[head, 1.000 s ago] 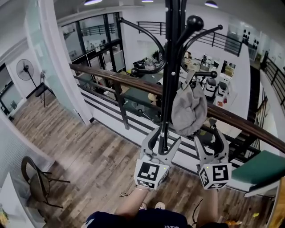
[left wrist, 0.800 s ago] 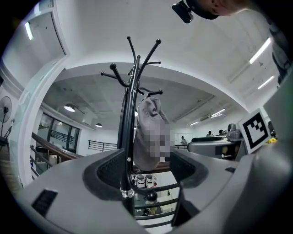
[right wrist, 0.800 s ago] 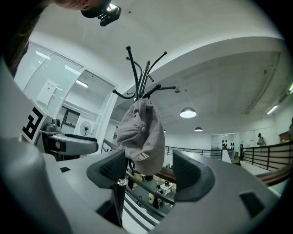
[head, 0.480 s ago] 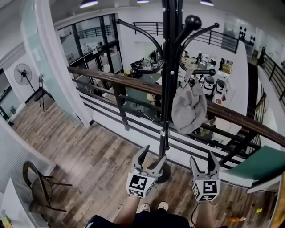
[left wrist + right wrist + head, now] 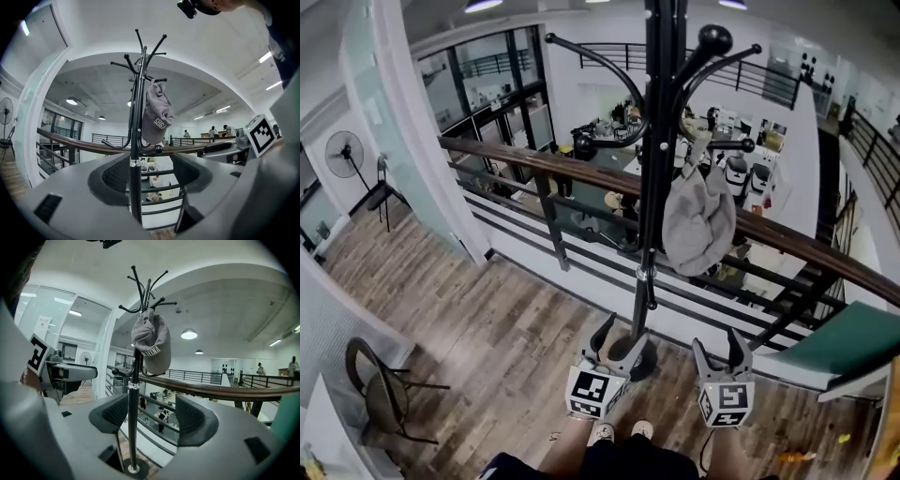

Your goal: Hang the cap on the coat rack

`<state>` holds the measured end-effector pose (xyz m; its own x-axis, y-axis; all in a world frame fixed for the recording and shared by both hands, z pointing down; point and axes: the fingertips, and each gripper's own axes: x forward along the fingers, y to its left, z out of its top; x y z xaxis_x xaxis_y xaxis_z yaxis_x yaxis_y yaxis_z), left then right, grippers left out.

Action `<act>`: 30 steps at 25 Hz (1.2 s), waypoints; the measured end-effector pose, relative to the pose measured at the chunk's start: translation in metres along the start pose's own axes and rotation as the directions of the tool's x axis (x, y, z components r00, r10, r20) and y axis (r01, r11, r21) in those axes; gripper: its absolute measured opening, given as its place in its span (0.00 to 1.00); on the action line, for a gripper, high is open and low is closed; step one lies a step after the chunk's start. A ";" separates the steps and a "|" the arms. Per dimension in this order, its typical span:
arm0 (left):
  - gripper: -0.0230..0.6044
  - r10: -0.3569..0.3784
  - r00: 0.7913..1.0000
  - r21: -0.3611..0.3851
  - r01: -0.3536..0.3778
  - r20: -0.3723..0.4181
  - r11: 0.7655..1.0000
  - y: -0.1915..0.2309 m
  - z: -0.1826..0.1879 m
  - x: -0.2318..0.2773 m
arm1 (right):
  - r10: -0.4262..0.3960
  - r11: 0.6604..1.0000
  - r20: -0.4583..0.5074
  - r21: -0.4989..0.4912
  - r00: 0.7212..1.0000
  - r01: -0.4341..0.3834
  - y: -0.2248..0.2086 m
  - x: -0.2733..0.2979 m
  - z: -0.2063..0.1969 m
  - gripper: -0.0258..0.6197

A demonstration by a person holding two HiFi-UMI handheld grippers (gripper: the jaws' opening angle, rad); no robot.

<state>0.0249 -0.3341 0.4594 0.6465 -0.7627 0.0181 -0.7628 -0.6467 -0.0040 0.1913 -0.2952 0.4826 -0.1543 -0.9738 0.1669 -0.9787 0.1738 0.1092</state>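
A grey cap (image 5: 698, 225) hangs from a hook of the black coat rack (image 5: 654, 141), free of both grippers. It also shows in the left gripper view as the cap (image 5: 157, 112) and in the right gripper view as the cap (image 5: 152, 341). My left gripper (image 5: 616, 339) is open and empty, low by the rack's base. My right gripper (image 5: 718, 352) is open and empty too, to the right of the pole. Both sit well below the cap. The rack pole (image 5: 136, 187) and pole (image 5: 132, 427) stand ahead of the jaws, not between them.
A railing with a brown handrail (image 5: 534, 161) runs behind the rack, over a drop to a lower floor. A chair (image 5: 380, 389) stands at the lower left, a fan (image 5: 345, 150) at the far left. A green surface (image 5: 853, 352) lies at the right.
Both grippers have drawn back and down from the rack, away from the cap. The cap stays hanging on its hook.
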 end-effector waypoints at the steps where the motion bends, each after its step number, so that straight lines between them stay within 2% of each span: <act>1: 0.48 0.000 1.000 -0.004 -0.001 -0.009 1.000 0.000 -0.001 0.000 | 0.002 1.000 0.004 -0.004 1.000 -0.002 0.001 -0.001 0.001 0.53; 3: 0.43 -0.003 1.000 -0.017 0.003 -0.019 1.000 -0.002 -0.001 0.001 | 0.001 1.000 0.017 -0.022 1.000 0.000 0.002 -0.003 0.006 0.49; 11: 0.07 -0.067 0.997 -0.025 0.067 0.029 0.997 -0.017 0.011 0.001 | 0.000 0.998 0.068 -0.057 0.998 0.004 0.008 -0.005 0.020 0.14; 13: 0.04 -0.094 0.995 -0.049 0.095 0.030 0.994 -0.020 0.011 0.002 | 0.017 0.998 0.057 -0.055 0.998 -0.014 0.013 -0.004 0.019 0.05; 17: 0.04 -0.110 0.994 -0.038 0.111 0.024 0.993 -0.023 0.013 0.001 | 0.051 0.996 0.062 -0.079 0.997 -0.046 0.025 -0.004 0.023 0.05; 30: 0.04 -0.090 0.996 -0.007 0.090 0.030 0.996 -0.017 0.016 0.005 | 0.040 0.995 0.093 -0.094 0.995 -0.031 0.021 0.003 0.032 0.05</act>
<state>0.0414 -0.3271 0.4434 0.7124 -0.7016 -0.0113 -0.7016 -0.7125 0.0045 0.1660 -0.2992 0.4539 -0.2053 -0.9755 0.0794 -0.9564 0.2171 0.1954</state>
